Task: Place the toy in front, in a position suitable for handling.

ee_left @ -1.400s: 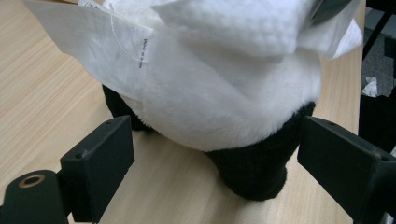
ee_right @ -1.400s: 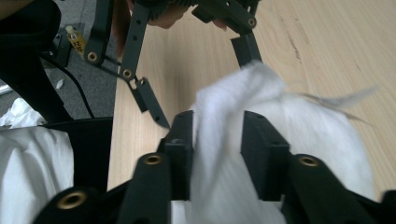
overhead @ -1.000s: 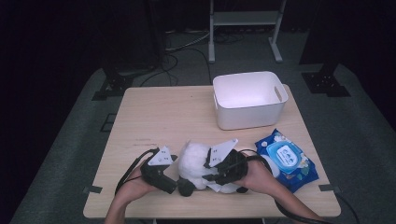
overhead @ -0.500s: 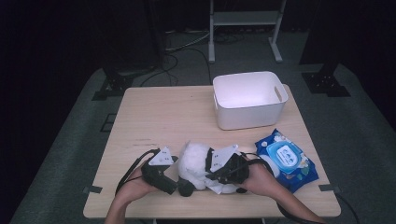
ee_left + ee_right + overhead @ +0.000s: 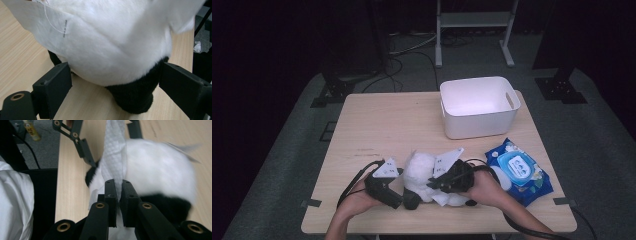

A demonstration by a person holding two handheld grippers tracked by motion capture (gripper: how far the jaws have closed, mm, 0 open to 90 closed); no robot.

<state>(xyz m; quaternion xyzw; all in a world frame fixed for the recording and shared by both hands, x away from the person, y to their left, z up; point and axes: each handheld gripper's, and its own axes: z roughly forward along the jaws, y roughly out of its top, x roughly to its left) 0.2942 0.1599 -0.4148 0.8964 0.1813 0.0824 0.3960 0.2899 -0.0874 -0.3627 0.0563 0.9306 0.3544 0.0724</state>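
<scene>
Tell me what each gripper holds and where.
The right gripper pinches a white wet wipe at its lower edge. The left gripper straddles the plush toy; contact unclear.

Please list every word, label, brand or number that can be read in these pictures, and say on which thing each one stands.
None can be read with certainty.
White tag on the plush toy: one small printed line, too blurred to read.
Blue wipes pack: a label on its lid, too small to read.
Yellow tube on the floor: dark print, too blurred to read.
White bin: no text.
</scene>
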